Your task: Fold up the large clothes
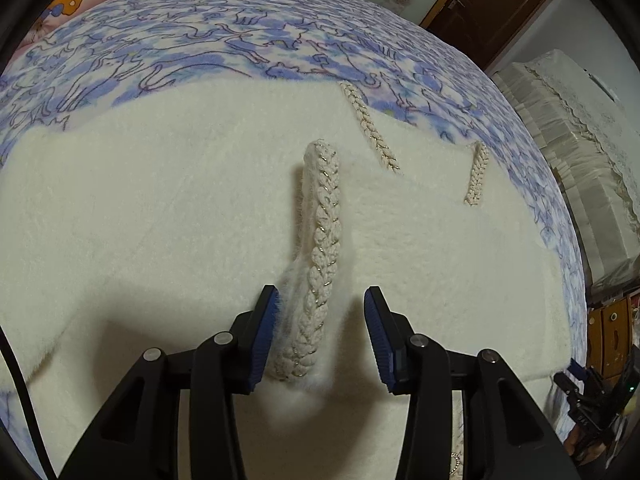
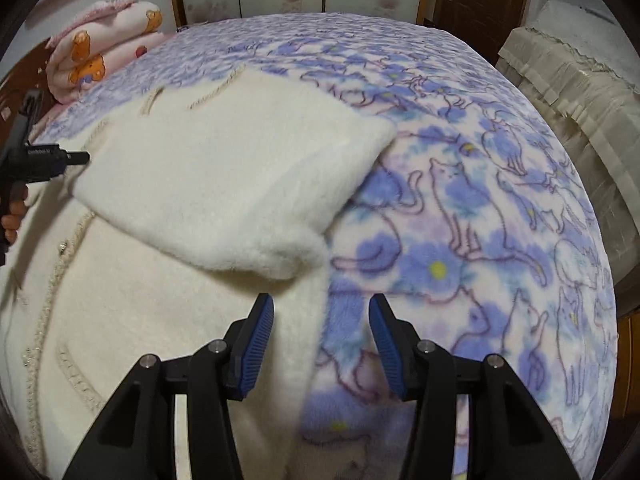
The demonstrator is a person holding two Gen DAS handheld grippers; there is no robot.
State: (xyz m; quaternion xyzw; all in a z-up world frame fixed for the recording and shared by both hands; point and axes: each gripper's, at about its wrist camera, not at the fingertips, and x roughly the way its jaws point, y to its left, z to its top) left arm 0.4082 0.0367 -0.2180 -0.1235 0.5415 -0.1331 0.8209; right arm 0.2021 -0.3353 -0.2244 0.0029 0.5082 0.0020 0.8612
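Coat (image 1: 160, 240), cream and fluffy, lies spread on the bed (image 1: 200, 40) with one sleeve (image 2: 240, 184) folded across its body. My left claw (image 1: 320, 336) stands released around a raised braided trim (image 1: 324, 240), whose fuzz brushes one pad and could snag and drag the fold as I withdraw. My right claw (image 2: 322, 344) hangs released, straddling the coat's side edge; closing here might pinch the blanket too.

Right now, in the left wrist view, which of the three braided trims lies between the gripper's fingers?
The nearest, thickest braided trim, standing up from the white fuzzy garment; the other two lie flat, farther away.
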